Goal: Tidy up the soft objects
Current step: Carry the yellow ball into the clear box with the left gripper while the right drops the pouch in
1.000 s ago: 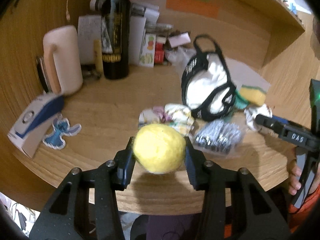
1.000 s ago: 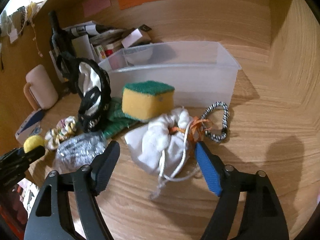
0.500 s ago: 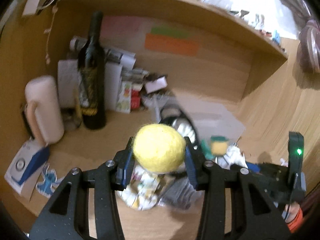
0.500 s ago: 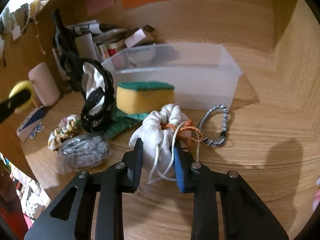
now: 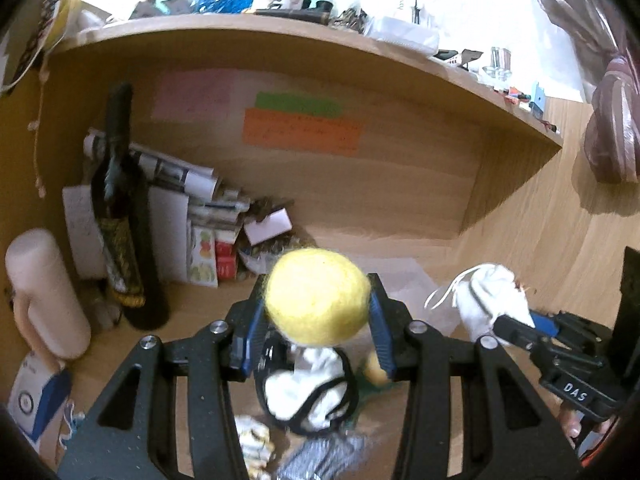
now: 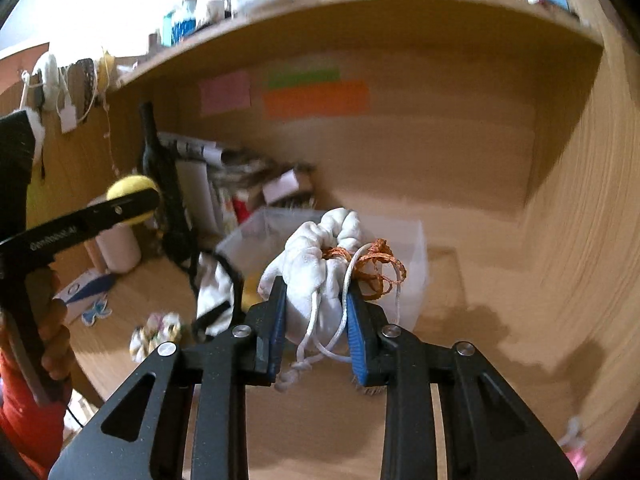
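My left gripper [image 5: 318, 328] is shut on a yellow felt ball [image 5: 316, 298] and holds it up above the desk. The ball also shows in the right wrist view [image 6: 132, 196]. My right gripper [image 6: 316, 316] is shut on a white drawstring pouch [image 6: 320, 276] with orange cord, lifted above the desk in front of the clear plastic bin [image 6: 412, 256]. The pouch also shows in the left wrist view [image 5: 492, 300]. A black-and-white cloth item [image 5: 308, 392], a yellow-green sponge [image 5: 374, 372], a patterned scrunchie [image 6: 156, 334] and a silvery bag [image 5: 320, 456] lie on the desk below.
A dark wine bottle [image 5: 120, 216], a pale pink cylinder [image 5: 44, 292], papers and small boxes [image 5: 208, 240] stand at the back left. A blue-white box [image 5: 36, 400] lies at the left edge. A shelf [image 5: 280, 36] overhangs the desk.
Both grippers have risen from the desk. The right gripper, shut on the pouch, has lifted it off the desk. The left has carried the yellow ball higher.
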Demonstrator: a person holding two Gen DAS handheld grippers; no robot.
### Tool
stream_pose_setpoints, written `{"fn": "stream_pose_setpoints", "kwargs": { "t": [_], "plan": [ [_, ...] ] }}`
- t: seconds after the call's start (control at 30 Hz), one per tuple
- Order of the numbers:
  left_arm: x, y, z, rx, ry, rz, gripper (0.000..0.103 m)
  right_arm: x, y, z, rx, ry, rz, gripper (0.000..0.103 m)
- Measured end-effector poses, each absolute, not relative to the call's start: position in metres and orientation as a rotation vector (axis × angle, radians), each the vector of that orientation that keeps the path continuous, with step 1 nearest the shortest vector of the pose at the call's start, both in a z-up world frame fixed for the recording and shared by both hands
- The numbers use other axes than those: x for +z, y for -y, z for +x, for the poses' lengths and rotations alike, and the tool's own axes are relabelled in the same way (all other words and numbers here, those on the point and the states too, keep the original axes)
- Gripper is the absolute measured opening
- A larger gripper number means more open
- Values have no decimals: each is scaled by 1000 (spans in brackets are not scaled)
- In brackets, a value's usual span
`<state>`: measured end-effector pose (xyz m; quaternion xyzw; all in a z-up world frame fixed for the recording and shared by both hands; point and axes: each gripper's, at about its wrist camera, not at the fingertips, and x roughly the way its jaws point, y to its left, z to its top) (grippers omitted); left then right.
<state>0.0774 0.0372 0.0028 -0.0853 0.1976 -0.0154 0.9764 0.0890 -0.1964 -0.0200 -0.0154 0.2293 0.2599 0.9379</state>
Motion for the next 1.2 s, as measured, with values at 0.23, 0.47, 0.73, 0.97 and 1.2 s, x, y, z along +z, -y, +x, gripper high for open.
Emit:
{"fn": "stream_pose_setpoints", "kwargs": {
  "t": [0.23, 0.47, 0.73, 0.97, 1.2],
  "plan": [
    [15, -37, 124, -68, -438, -166, 45, 5, 192, 106, 514, -402, -45, 25],
    [2, -28, 177, -74, -555, -127, 45, 2, 169, 144, 509, -451, -68, 25],
    [-36, -22, 228, -118, -775, -132, 45, -31, 140, 188, 556, -605, -108, 25],
    [-60, -22, 247, -113, -870, -119, 45, -64, 122, 205, 579, -717, -181, 25],
    [-60, -19, 248, -114, -875, -102, 65, -74, 118, 214, 554, -760, -195, 28]
  ]
}}
